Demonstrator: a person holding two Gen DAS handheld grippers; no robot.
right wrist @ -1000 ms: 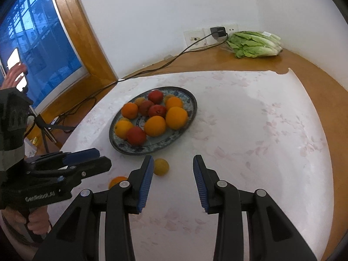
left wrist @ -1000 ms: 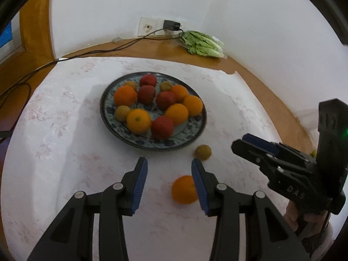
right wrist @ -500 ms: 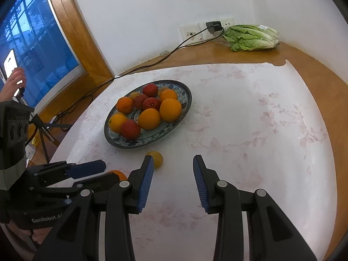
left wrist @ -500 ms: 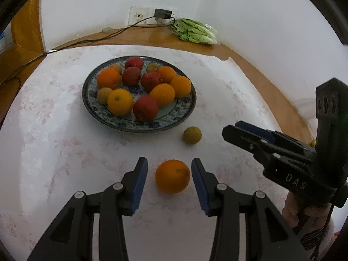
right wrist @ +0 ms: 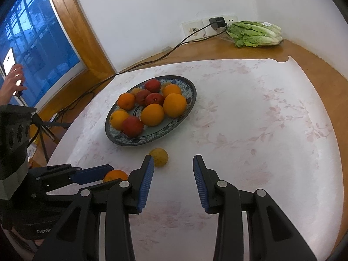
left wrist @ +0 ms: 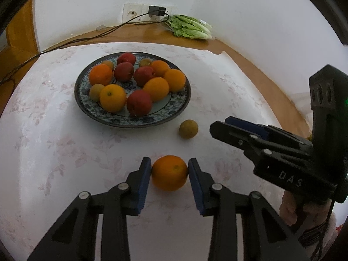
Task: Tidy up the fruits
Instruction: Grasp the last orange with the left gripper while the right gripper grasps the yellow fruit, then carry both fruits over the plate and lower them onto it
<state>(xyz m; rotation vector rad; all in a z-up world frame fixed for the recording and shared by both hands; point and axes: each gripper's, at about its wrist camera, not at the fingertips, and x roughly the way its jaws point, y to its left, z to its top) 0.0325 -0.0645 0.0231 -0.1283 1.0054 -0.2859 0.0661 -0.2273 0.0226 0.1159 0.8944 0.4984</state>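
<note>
Down on the worktop (left wrist: 43, 152), the left gripper (left wrist: 169, 169) had its jaws closing around a lone orange (left wrist: 169, 173), blue pads touching its sides. From the right wrist, the right gripper (right wrist: 173, 163) hung with jaws spread and empty, a small yellowish fruit (right wrist: 159, 156) just beside the fruit-filled plate (right wrist: 152, 138).

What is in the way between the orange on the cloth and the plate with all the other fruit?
Nothing visible. The left gripper is closing around the orange, and only bare tablecloth lies between it and the plate. The small yellowish fruit sits off to the right, beside that path.
</note>
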